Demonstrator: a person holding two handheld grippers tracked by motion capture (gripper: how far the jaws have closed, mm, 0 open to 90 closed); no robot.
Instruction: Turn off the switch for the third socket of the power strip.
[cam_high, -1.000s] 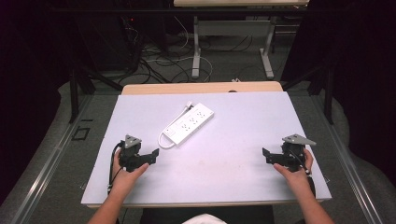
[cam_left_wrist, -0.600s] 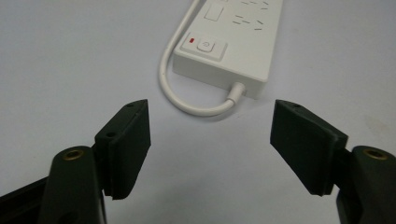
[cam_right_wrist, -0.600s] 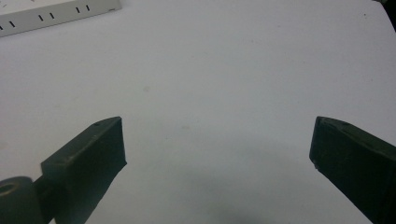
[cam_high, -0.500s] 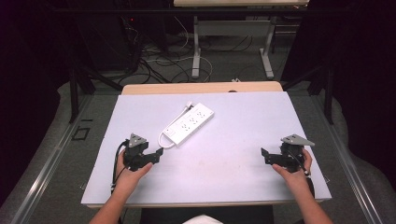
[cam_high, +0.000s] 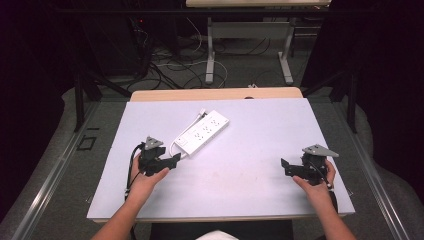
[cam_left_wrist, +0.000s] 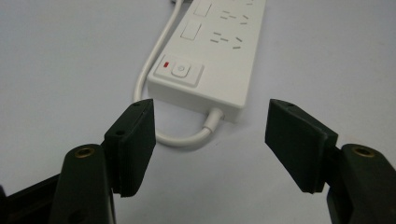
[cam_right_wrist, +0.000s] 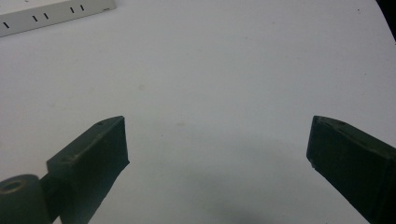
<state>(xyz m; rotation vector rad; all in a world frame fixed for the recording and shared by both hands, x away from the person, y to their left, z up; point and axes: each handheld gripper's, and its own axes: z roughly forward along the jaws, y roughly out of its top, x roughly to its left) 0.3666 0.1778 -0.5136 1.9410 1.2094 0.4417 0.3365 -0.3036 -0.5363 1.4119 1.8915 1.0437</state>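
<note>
On the tabletop (cam_high: 260, 150), left gripper (cam_left_wrist: 210, 140) just short of the power strip (cam_left_wrist: 212, 56), fingers apart and just closing toward its cord end for a grasp; right gripper (cam_high: 286, 168) idle, fingers apart, likewise narrowing.

The table (cam_high: 260, 150) is mostly bare. One obstacle lies on it: the power strip (cam_high: 202, 132), aslant left of centre, its cord (cam_left_wrist: 187, 139) looping out at the near end, just ahead of the left gripper (cam_high: 172, 161). Between strip and right gripper (cam_high: 284, 168) the surface is wide open. The right gripper's jaws face bare tabletop.
</note>
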